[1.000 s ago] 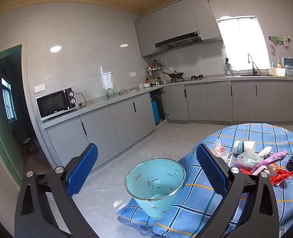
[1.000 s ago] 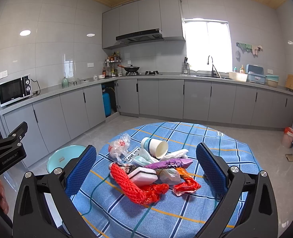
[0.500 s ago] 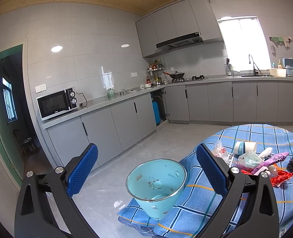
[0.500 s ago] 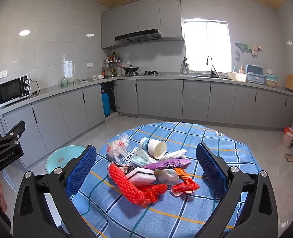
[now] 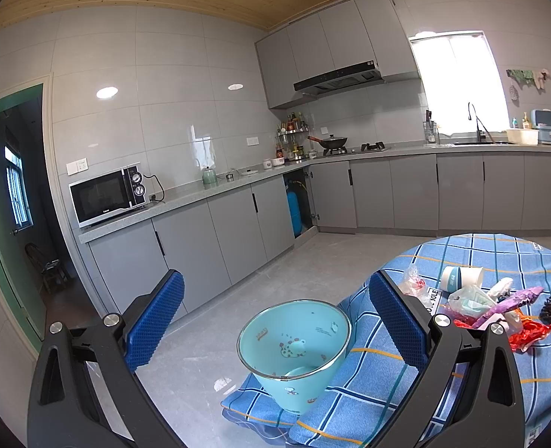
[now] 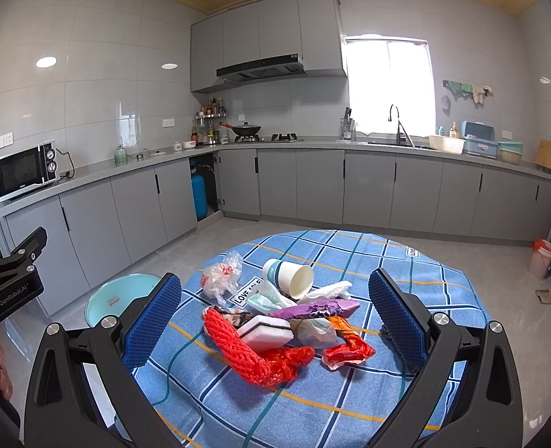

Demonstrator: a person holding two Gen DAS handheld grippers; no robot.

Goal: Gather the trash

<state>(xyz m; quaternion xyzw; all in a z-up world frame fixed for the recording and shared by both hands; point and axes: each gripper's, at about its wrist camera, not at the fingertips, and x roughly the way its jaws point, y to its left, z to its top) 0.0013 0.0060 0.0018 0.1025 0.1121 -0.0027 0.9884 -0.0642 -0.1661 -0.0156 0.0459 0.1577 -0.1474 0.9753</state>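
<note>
Right wrist view: I am hovering my right gripper (image 6: 274,330), jaws spread and empty, over the heap of wrappers, paper cup and red netting (image 6: 283,317) on the blue checked tablecloth (image 6: 406,280). My left gripper (image 5: 275,317) is also released. At nine o'clock, the pale blue enamel basin (image 5: 294,339) is holding no trash; everything remains.

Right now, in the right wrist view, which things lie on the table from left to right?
Clear plastic bag → red net → paper cup → purple wrapper → red plastic scrap. The sponge and the other bags overlap in the pile, so I leave them out.
</note>
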